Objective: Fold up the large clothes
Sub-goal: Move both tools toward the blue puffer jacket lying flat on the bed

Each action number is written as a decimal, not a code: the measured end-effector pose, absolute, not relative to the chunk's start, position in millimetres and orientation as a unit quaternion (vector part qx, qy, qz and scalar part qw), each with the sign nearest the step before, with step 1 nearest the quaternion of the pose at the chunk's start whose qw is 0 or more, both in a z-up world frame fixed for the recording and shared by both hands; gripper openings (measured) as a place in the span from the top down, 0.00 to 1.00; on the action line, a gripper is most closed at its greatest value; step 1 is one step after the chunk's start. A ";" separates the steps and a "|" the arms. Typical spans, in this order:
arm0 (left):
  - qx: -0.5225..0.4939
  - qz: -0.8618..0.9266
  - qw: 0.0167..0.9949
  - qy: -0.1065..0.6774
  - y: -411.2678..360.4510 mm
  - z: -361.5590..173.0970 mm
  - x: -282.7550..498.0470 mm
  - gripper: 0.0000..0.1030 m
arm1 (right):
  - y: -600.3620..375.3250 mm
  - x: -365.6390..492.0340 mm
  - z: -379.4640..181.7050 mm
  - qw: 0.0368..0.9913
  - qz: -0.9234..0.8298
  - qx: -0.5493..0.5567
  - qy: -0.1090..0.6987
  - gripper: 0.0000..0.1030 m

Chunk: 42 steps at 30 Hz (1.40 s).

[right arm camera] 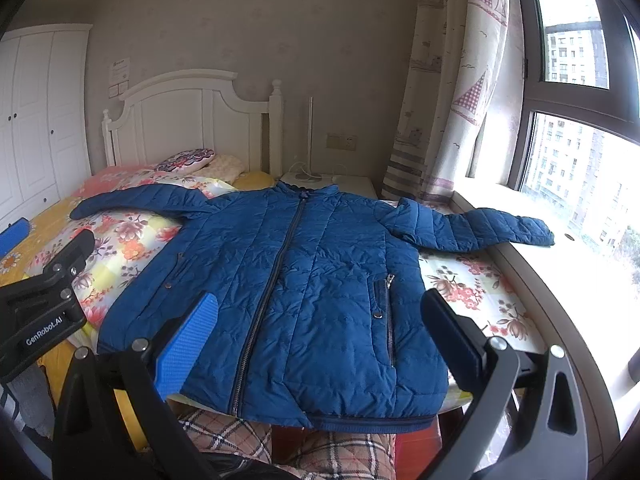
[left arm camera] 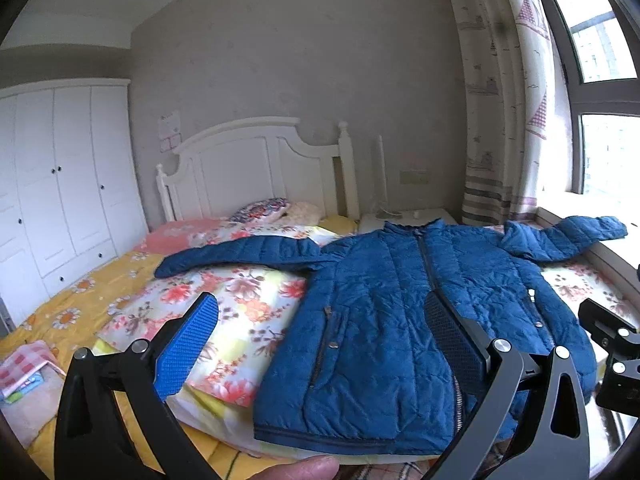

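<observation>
A blue quilted jacket lies flat and zipped on the floral bedding, collar towards the headboard, both sleeves spread out. Its right-hand sleeve reaches onto the windowsill. My left gripper hovers open above the jacket's near left side, touching nothing. My right gripper hangs open over the jacket's lower hem, and nothing sits between its blue-padded fingers. The left gripper's black body shows at the left edge of the right wrist view.
A white headboard and pillows stand at the far end of the bed. A white wardrobe is at the left. A curtain and window are on the right. Plaid-trousered legs are below the hem.
</observation>
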<state>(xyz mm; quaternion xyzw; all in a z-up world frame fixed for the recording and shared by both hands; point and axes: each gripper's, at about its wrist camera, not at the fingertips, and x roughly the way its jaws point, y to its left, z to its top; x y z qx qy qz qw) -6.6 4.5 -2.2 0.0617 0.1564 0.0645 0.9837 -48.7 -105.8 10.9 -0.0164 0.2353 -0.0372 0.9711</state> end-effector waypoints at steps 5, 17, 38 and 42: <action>0.069 0.085 0.983 0.150 5.6 -0.1 -8.0 0.04 | -105.2 -49.0 10.8 0.971 -0.037 -0.016 0.236 0.02; 0.084 0.160 0.974 0.135 16.6 2.7 -12.4 0.04 | -103.9 -47.9 8.2 0.971 -0.035 -0.017 0.238 0.02; 0.077 0.156 0.974 0.144 21.0 0.7 -9.5 0.04 | -102.7 -47.9 6.5 0.971 -0.035 -0.017 0.237 0.02; 0.066 0.121 0.979 0.153 20.7 -0.5 -9.7 0.04 | -102.9 -47.1 3.8 0.970 -0.037 -0.017 0.238 0.02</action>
